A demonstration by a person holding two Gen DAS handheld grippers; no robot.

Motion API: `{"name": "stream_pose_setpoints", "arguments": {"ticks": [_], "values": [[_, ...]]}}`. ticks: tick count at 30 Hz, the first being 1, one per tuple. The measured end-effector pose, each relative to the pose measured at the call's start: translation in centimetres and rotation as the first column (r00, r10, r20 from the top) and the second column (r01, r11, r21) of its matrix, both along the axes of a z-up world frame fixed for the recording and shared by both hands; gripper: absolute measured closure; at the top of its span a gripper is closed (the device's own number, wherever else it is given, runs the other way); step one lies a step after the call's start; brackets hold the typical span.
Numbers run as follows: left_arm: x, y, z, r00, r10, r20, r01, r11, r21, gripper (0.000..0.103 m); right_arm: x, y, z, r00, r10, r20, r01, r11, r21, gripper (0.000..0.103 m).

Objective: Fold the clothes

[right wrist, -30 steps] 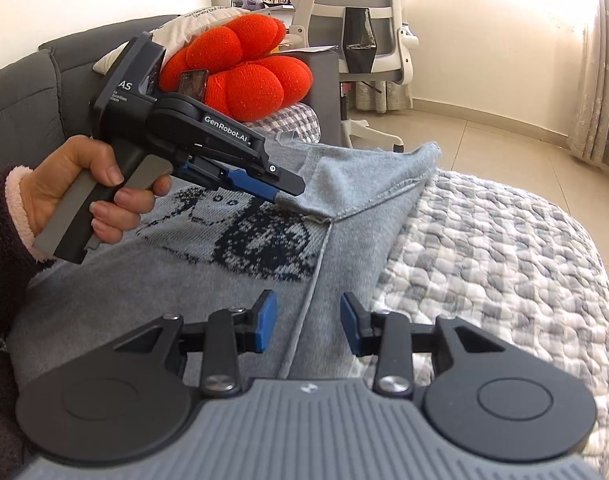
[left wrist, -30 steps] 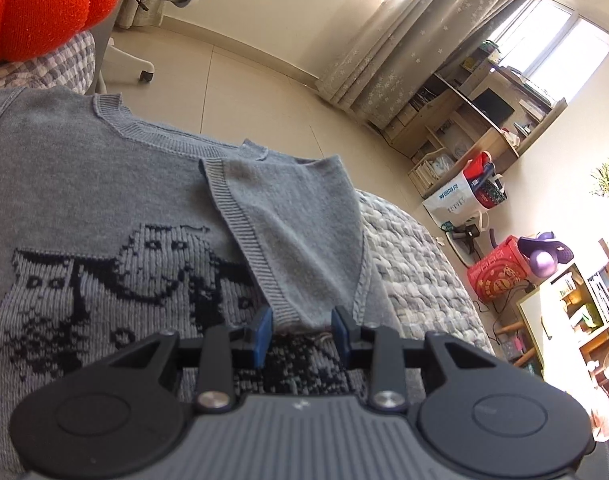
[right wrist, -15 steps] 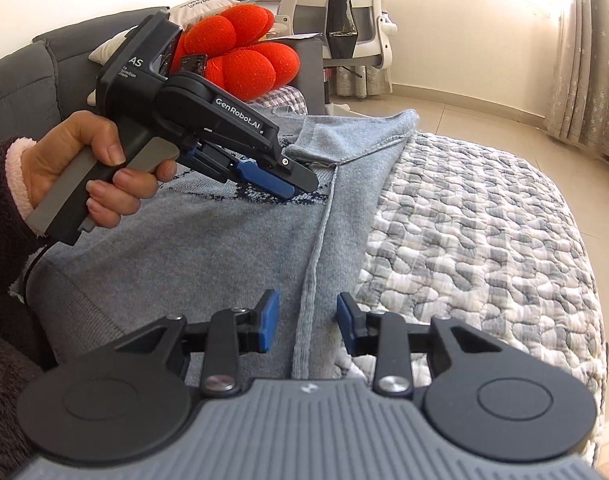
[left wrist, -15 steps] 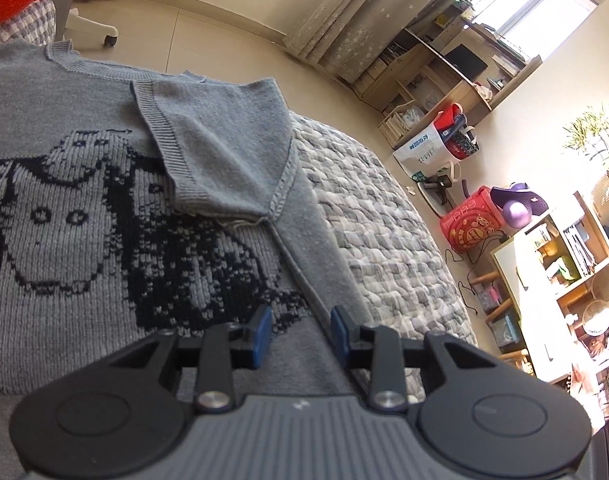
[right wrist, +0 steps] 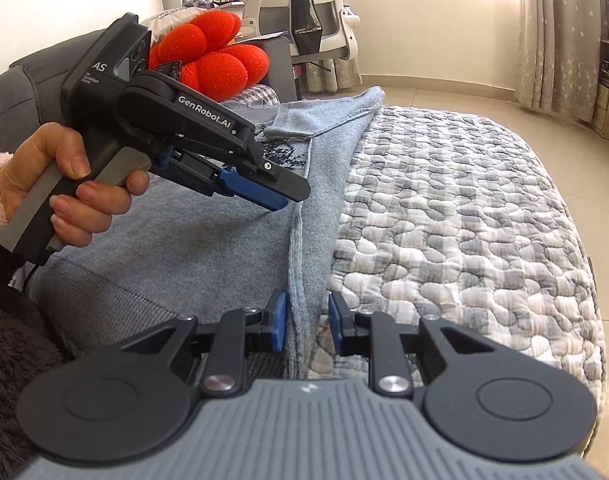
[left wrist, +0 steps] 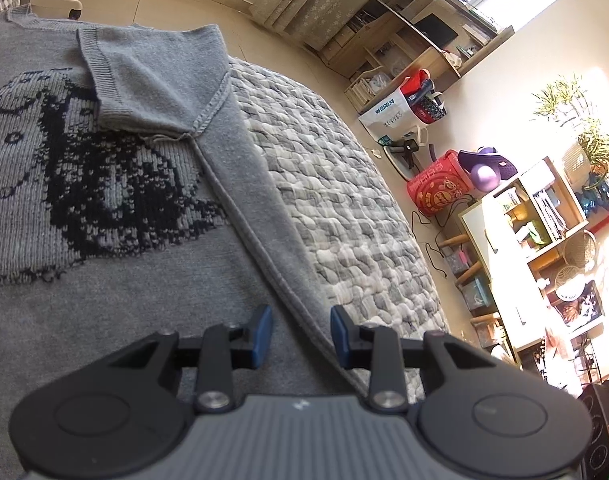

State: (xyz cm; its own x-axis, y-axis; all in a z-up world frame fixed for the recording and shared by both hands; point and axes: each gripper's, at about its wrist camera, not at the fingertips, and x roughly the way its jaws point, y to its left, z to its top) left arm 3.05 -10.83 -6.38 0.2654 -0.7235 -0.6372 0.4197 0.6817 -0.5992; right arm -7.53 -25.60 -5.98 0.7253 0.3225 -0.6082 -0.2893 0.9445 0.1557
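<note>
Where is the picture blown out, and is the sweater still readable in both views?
Left wrist view: the shelves at right wash out in sunlight, yet the sweater pattern stays crisp. Right wrist view: the window wall glares, the sweater's edge is evenly lit, and straight lines bow near the rim.

Each camera looks forward and down along its own hand-held gripper, close above the grey sweater (left wrist: 116,288). The left view faces the shelves (left wrist: 540,216); the right view faces the office chair (right wrist: 304,12). Both share the sweater's side seam and the quilted cover (right wrist: 456,216).
</note>
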Motion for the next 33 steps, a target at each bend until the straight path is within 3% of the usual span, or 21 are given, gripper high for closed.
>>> {"name": "stream_pose_setpoints", "arguments": {"ticks": [6,10,16,26,33], "values": [[0.2,0.0,-0.5,1.000,0.023,-0.014,-0.024,0.999,-0.032,0.077,-0.4,0.0,0.0,1.000,0.002,0.005,-0.002,1.000,0.024,0.091],[0.2,0.4,-1.0,0.999,0.040,-0.031,-0.041,0.998,-0.054,0.089,-0.3,0.0,0.2,1.000,0.000,0.008,0.000,1.000,0.016,0.093],[0.0,0.7,-1.0,0.999,0.038,-0.025,-0.040,0.996,-0.075,0.099,-0.5,0.3,0.5,1.000,0.005,0.015,-0.005,1.000,0.001,0.094],[-0.1,2.0,0.3,0.998,0.058,0.015,-0.056,0.992,-0.111,0.103,-0.9,1.2,2.0,0.999,0.033,0.041,-0.032,0.999,-0.019,0.094],[0.0,3.1,0.9,0.995,0.087,0.039,-0.083,0.991,-0.100,0.103,-0.1,2.4,2.9,0.995,0.089,0.052,-0.091,0.996,0.019,0.094]]}}
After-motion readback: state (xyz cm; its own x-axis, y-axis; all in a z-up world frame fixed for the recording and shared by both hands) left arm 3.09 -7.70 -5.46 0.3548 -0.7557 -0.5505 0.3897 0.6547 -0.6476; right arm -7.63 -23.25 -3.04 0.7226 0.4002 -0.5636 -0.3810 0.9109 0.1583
